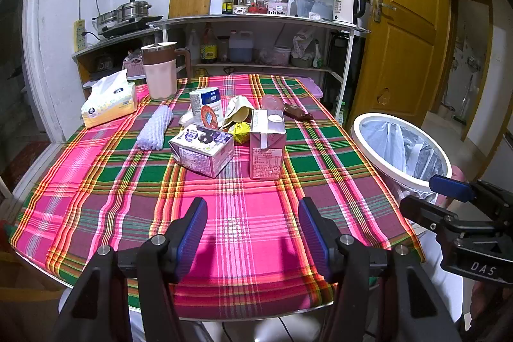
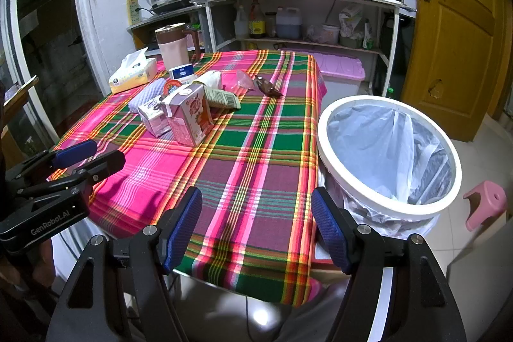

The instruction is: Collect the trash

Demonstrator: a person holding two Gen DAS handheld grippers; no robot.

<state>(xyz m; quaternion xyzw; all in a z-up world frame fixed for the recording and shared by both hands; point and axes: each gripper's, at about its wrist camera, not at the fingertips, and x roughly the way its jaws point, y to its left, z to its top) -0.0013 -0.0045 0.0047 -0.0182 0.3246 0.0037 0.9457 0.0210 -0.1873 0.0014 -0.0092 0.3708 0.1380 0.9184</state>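
Note:
Trash lies in a cluster on the plaid table (image 1: 105, 197): a tipped purple milk carton (image 1: 202, 151), an upright pink carton (image 1: 266, 146), a yellow crumpled wrapper (image 1: 241, 131), a white cup (image 1: 206, 103), a brown wrapper (image 1: 296, 112) and a foam net (image 1: 155, 127). The white bin with a plastic liner (image 2: 388, 149) stands at the table's right edge. My left gripper (image 1: 253, 226) is open and empty over the near table edge. My right gripper (image 2: 256, 226) is open and empty, near the table's right corner beside the bin. The cartons also show in the right wrist view (image 2: 189, 117).
A tissue pack (image 1: 109, 103) and a pink jug (image 1: 160, 69) stand at the table's far left. Kitchen shelves (image 1: 256, 21) lie behind, a wooden door (image 1: 400, 21) at right. A pink stool (image 2: 485, 204) sits on the floor beyond the bin.

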